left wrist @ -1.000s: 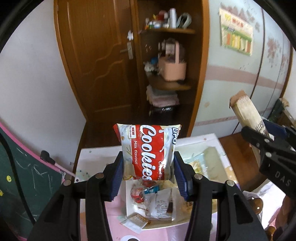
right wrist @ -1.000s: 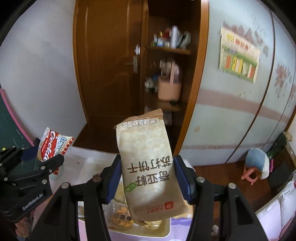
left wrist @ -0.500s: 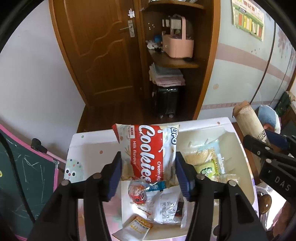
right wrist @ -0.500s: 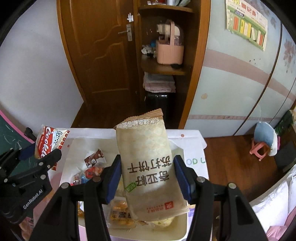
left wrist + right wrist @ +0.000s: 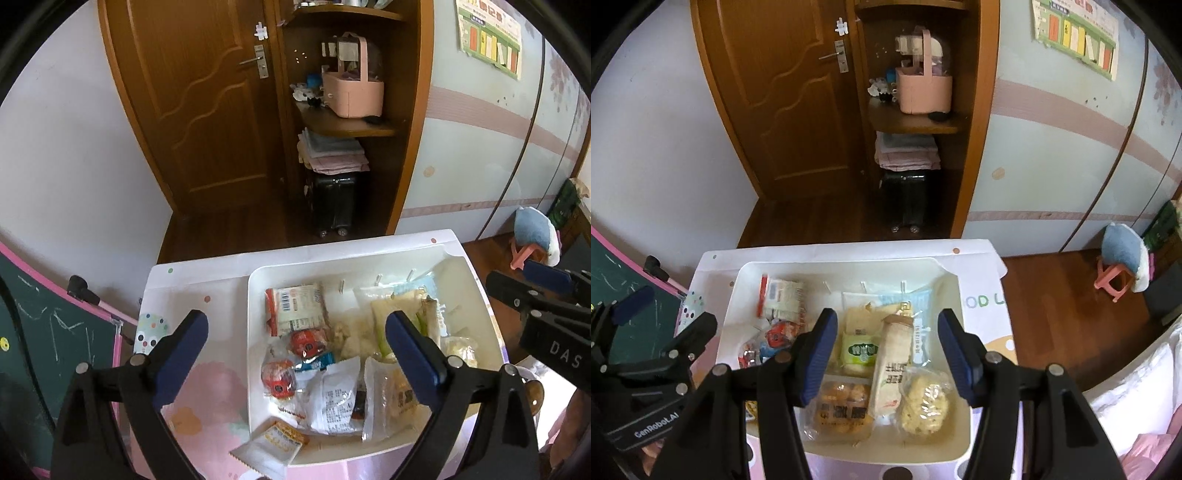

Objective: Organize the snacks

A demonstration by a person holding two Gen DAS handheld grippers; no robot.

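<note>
Both packets dropped into tray (image 5: 960,391).

Glossy white plastic tray (image 5: 962,373), crinkly shiny plastic snack wrappers (image 5: 334,400), varnished wooden door (image 5: 207,110)

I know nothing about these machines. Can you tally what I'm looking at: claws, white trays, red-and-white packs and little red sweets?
Claws: 2, left claw and right claw, both open
Tray: 1
Red-and-white pack: 1
Red sweets: 2, one sweet and another sweet
Total: 6
</note>
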